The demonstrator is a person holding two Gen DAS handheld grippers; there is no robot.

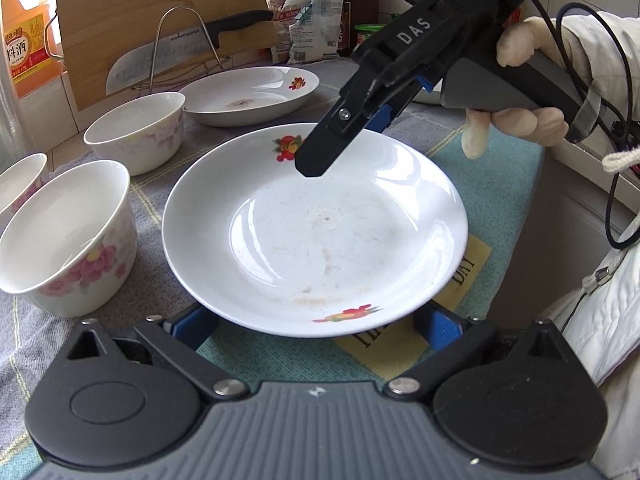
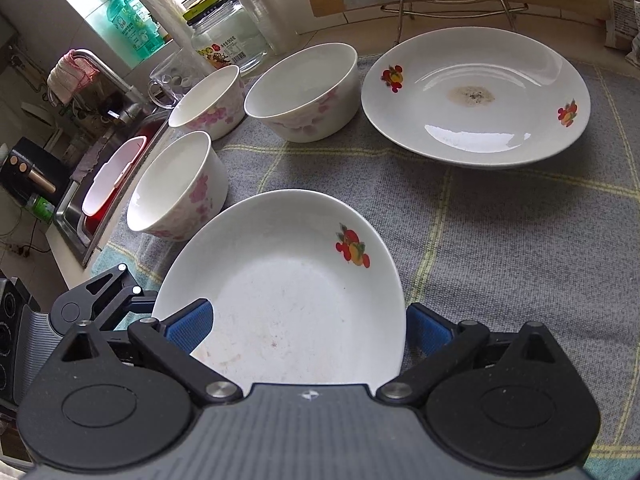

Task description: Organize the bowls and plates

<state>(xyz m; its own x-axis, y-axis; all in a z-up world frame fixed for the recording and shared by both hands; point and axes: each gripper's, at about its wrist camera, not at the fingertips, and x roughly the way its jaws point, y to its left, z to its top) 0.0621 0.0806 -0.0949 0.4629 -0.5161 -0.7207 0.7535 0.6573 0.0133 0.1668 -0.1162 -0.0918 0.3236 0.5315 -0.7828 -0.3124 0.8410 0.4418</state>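
near plate point(image 1: 316, 236) on the table's cloth point(image 2: 500, 248) by the front edge, between left tongs point(image 1: 316, 326), spread apart; right tongs point(image 2: 308, 324) apart over its far rim. two plates, three bowls counted; bare cloth right of it.

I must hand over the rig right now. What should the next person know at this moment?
Left tool: open, fingers either side of the near plate's near rim, not closed on it.
Right tool: open, reaching over the same plate's far rim; contact cannot be told.
Second plate, with a dark stain, lies further back on the cloth.
Three flowered bowls stand separately beside the plates.
Done: nothing stacked yet.
Left: probably stack the plates, then nest the bowls.
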